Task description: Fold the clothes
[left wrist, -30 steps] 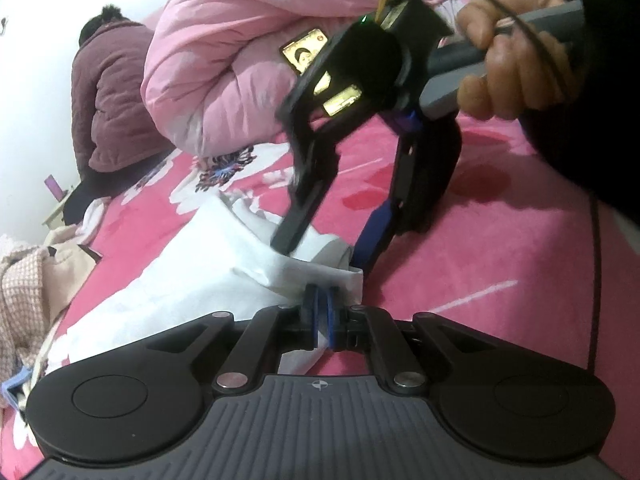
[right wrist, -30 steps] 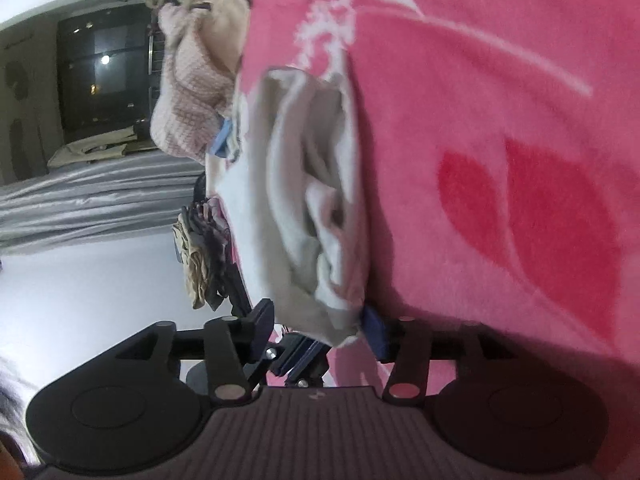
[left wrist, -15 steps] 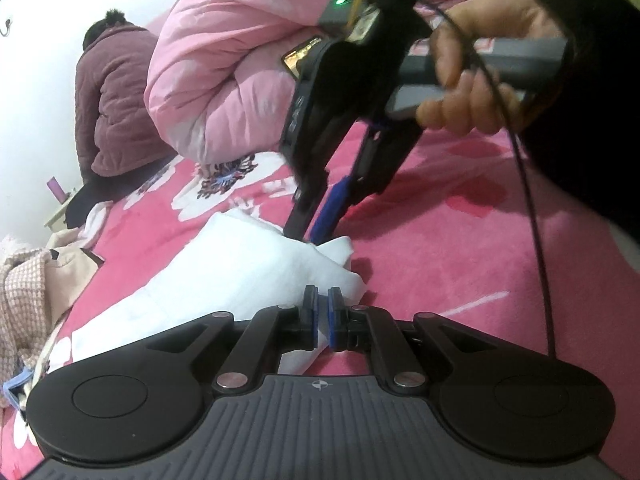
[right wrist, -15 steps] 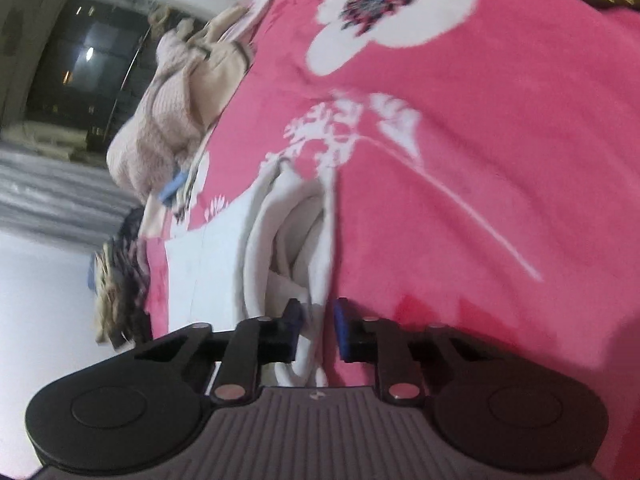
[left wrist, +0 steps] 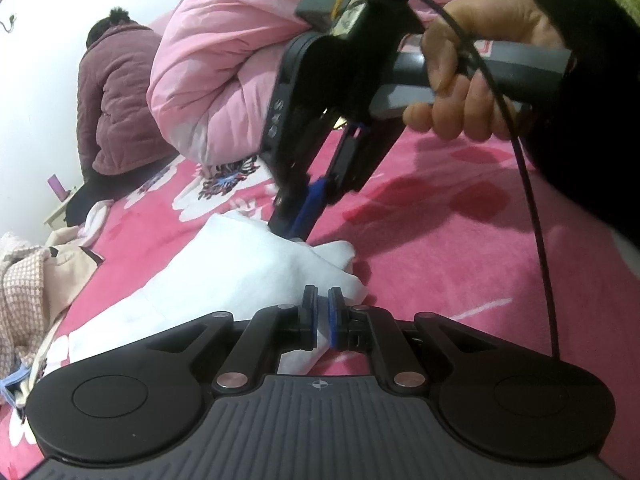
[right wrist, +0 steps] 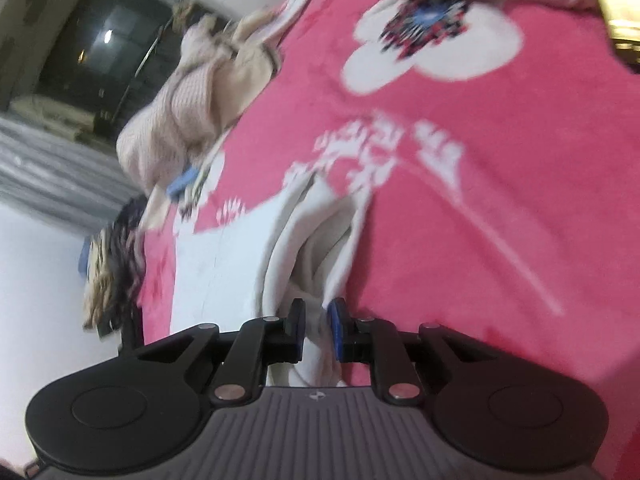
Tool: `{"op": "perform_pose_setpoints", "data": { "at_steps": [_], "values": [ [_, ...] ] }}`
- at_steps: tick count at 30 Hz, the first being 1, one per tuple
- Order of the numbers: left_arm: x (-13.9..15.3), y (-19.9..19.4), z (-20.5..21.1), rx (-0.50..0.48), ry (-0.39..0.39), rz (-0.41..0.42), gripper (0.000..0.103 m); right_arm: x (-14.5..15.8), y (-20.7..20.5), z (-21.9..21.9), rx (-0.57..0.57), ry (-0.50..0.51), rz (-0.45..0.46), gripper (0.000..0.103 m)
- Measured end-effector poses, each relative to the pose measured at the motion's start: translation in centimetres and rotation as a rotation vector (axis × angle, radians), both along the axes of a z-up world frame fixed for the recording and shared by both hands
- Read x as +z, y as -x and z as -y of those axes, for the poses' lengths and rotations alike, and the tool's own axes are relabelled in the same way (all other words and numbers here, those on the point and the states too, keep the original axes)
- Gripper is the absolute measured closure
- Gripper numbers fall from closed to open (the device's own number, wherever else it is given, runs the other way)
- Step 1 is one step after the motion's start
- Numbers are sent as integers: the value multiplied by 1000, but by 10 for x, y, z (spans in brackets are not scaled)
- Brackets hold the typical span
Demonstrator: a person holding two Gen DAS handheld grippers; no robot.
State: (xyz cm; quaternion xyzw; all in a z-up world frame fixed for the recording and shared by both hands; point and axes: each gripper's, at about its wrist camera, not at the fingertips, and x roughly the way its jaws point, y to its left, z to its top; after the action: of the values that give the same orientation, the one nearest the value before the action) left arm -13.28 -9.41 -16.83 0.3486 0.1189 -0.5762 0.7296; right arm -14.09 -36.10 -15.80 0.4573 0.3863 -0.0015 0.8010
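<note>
Since a second ago the right gripper (left wrist: 298,222) has swung up and turned: its jaws, then spread wide over the cloth, are now drawn close together, their tips at the far edge of the white garment (left wrist: 224,276); in the right wrist view a fold of that garment sits between the near-closed jaws, though whether they pinch it firmly I cannot tell from the blur. The left gripper (left wrist: 323,318) has kept its place at lower centre of its frame, jaws nearly together with a thin layer of the garment's near corner clamped between them

The garment lies on the bed (left wrist: 460,248), on a pink floral cover, running from frame centre down to the lower left in the left wrist view. Its right edge ends in a bunched corner just beside the right gripper's tips; beyond that edge the cover is bare pink out to the right side of the frame. A hand (left wrist: 468,80) grips the right gripper's handle at upper right, a black cable looping down from it. A rolled pink quilt (left wrist: 224,72) fills the upper centre, well behind the garment. A pile of clothes (left wrist: 24,292) crowds the left edge. A person (left wrist: 114,100) in a padded jacket sits at upper left, back turned
</note>
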Motion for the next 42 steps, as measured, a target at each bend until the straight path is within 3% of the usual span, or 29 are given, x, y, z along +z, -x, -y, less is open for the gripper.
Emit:
{"op": "perform_pose_setpoints", "data": {
  "at_steps": [3,11,14,21,24,29,33,37,42],
  "values": [
    [0,0,0,-3,1,1,97,-5,5,8,-59,-85,25,87],
    [-1,-1,-1,6,0,0,96,-28,-10,-5,-48,-232,0,89],
    [-1,-1,-1,7,3,-3,96,-45,-5,-7,-63,-315,-48,89],
    [-1,-2,0,-10,8,-12,89,-66,-12,-19,6,-558,-42,88],
    [-3,0,0,-17,3,-7,89,-69,-12,-18,-7,-557,-78,84],
    [0,1,-3,-22,14,2,89,-44,10,0,-77,-457,-24,82],
    [3,0,-5,-27,20,5,88,-38,26,1,-59,-399,-56,82],
    [4,-1,-6,-31,15,9,88,-43,35,-2,-49,-403,-113,82],
    [4,0,-9,-23,15,-7,86,-39,54,4,-111,-406,-112,82]
  ]
}}
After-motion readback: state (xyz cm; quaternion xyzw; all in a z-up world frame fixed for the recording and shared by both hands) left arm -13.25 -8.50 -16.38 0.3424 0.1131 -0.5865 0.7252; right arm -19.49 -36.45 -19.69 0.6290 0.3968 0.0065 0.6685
